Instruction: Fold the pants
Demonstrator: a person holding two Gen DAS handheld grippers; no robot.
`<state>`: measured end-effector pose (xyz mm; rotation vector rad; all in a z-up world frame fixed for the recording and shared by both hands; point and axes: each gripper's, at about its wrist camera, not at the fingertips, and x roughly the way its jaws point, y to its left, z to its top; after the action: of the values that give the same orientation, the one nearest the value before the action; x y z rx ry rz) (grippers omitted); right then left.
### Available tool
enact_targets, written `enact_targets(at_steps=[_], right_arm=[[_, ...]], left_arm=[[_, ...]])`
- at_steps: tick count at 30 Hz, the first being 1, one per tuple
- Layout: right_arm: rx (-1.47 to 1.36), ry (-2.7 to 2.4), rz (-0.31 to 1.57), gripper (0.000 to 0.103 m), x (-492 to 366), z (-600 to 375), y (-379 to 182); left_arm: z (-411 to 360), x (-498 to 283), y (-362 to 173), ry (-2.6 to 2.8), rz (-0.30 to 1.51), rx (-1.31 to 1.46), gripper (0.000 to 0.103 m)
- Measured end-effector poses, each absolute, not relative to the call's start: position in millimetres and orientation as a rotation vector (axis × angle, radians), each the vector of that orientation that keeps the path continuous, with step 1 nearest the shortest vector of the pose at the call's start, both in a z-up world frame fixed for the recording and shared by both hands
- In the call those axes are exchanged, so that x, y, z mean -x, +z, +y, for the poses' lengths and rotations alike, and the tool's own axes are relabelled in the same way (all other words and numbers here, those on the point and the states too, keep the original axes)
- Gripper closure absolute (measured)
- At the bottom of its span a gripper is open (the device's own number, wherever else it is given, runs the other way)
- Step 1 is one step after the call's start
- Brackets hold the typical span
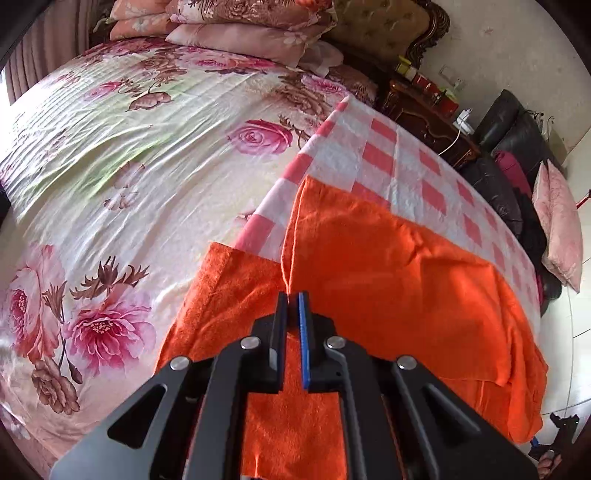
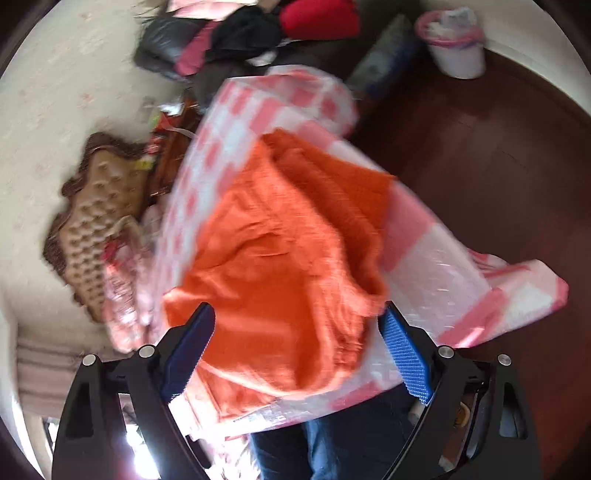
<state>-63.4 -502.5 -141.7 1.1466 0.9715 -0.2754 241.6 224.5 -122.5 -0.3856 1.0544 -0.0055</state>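
The orange pants (image 1: 388, 280) lie on a pink-and-white checked cloth (image 1: 399, 147) at the bed's right edge. My left gripper (image 1: 293, 295) is shut on a raised edge of the pants, with orange fabric running up from between the pads. In the blurred right wrist view the pants (image 2: 280, 258) sit bunched on the checked cloth (image 2: 436, 280). My right gripper (image 2: 295, 317) is open, its blue-padded fingers (image 2: 402, 350) spread wide just above the near edge of the pants, holding nothing.
A floral bedspread (image 1: 129, 166) covers the bed, with pillows (image 1: 251, 26) stacked at the head. A wooden nightstand (image 1: 428, 118) and dark sofa (image 1: 509, 155) stand beyond the bed. A white bin (image 2: 454, 40) stands on the dark floor (image 2: 498, 166).
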Motion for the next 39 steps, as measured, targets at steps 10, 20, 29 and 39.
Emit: enact_targets(at_steps=[10, 20, 29, 39], right_arm=[[-1.081, -0.179, 0.991, 0.09, 11.0, -496.4, -123.5], [-1.083, -0.072, 0.757, 0.091, -73.5, -550.0, -27.6], [-1.064, -0.195, 1.027, 0.092, 13.5, -540.1, -141.3], [-0.863, -0.258, 1.132, 0.091, 1.4, -530.5, -131.6]], left_arm=[[241.8, -234.7, -100.0, -0.078, 1.049, 0.522, 0.099], [277.3, -294.8, 7.5, -0.145, 0.9, 0.598, 0.1], [350.9, -139.2, -137.2, -0.034, 1.092, 0.782, 0.101], [361.9, -139.1, -123.4, 0.046, 1.021, 0.689, 0.1]])
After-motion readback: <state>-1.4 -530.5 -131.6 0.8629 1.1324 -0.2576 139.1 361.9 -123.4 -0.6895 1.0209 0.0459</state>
